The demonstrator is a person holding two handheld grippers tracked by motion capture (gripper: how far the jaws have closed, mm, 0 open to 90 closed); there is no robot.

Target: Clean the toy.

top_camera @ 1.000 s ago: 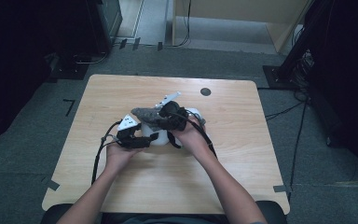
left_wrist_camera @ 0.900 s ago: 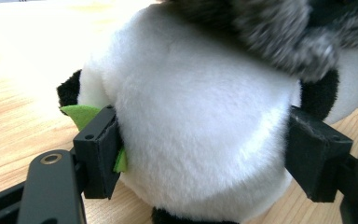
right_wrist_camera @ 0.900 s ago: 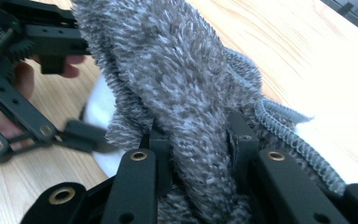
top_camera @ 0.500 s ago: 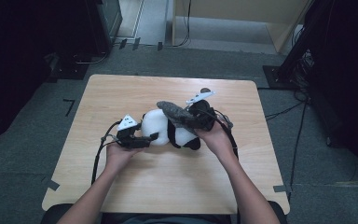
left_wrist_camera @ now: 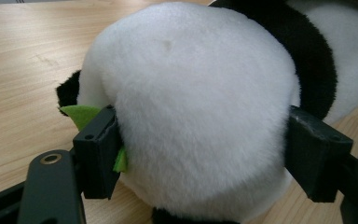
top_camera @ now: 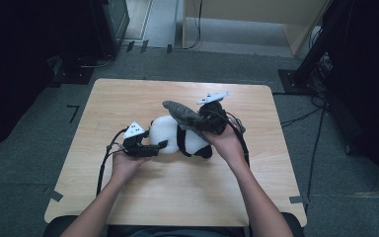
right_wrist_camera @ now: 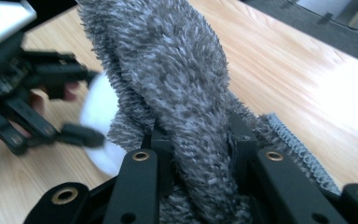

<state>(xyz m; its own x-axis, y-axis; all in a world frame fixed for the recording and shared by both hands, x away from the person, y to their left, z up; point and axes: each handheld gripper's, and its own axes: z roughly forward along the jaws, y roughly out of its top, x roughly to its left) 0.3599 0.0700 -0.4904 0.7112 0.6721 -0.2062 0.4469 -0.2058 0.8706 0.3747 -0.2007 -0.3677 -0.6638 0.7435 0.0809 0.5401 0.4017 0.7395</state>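
Plush panda [top_camera: 177, 136] lying mid-table [top_camera: 128, 94], well clear of every edge, with bare wood on all sides. Left gripper [top_camera: 159, 146], held low and level, clamps the panda's white end. Right gripper [top_camera: 193, 120], raised above the toy, pinches a grey fuzzy cloth [top_camera: 180, 111].

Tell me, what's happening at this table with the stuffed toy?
A person sits at a wooden table with a two-jaw gripper in each hand. The left gripper clamps the white end of a plush panda. The right gripper pinches a fuzzy grey cloth, lifted above the panda's back.
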